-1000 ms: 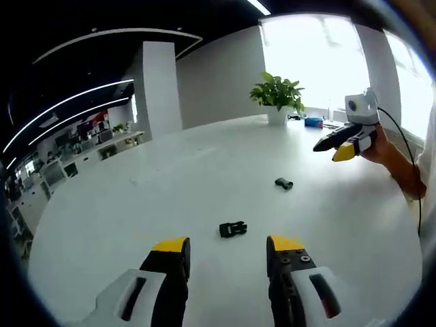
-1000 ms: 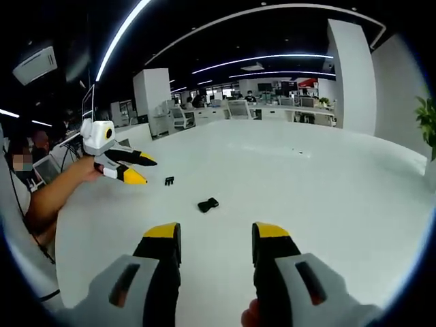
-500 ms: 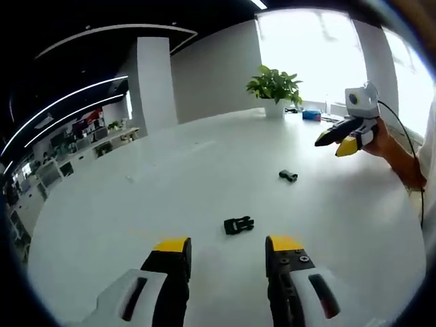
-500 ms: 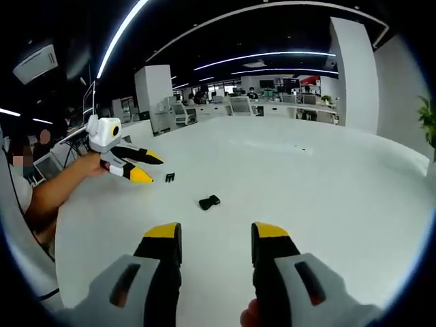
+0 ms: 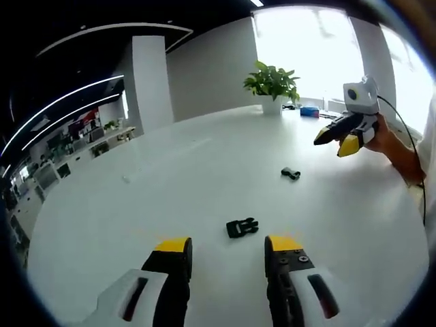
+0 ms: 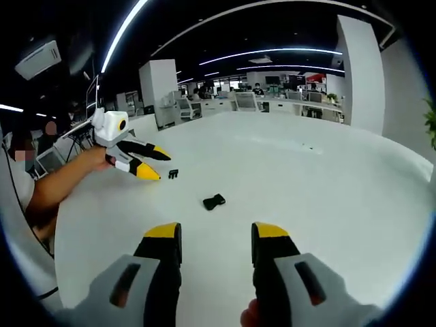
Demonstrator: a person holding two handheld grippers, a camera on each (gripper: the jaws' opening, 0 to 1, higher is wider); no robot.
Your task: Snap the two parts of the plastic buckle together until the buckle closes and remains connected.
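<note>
Two black plastic buckle parts lie apart on a white table. In the left gripper view the pronged part (image 5: 242,227) lies just beyond my left gripper (image 5: 227,249), which is open and holds nothing; the socket part (image 5: 290,173) lies farther off to the right. My right gripper (image 5: 345,139) hovers open at the upper right, held by a hand. In the right gripper view my right gripper (image 6: 214,237) is open over the table, the socket part (image 6: 213,201) ahead of it and the pronged part (image 6: 173,174) beyond, next to my left gripper (image 6: 154,163), which hangs open.
The big white table (image 5: 170,184) spreads wide around the parts. A potted plant (image 5: 272,83) and a small blue box (image 5: 310,112) stand at its far edge. Office desks with seated people (image 6: 225,102) fill the background, and the person's forearm (image 6: 58,182) reaches in.
The left gripper has drifted closer to the pronged part. The right gripper has edged slightly toward the socket part. Both jaws stay open and the buckle parts have not moved.
</note>
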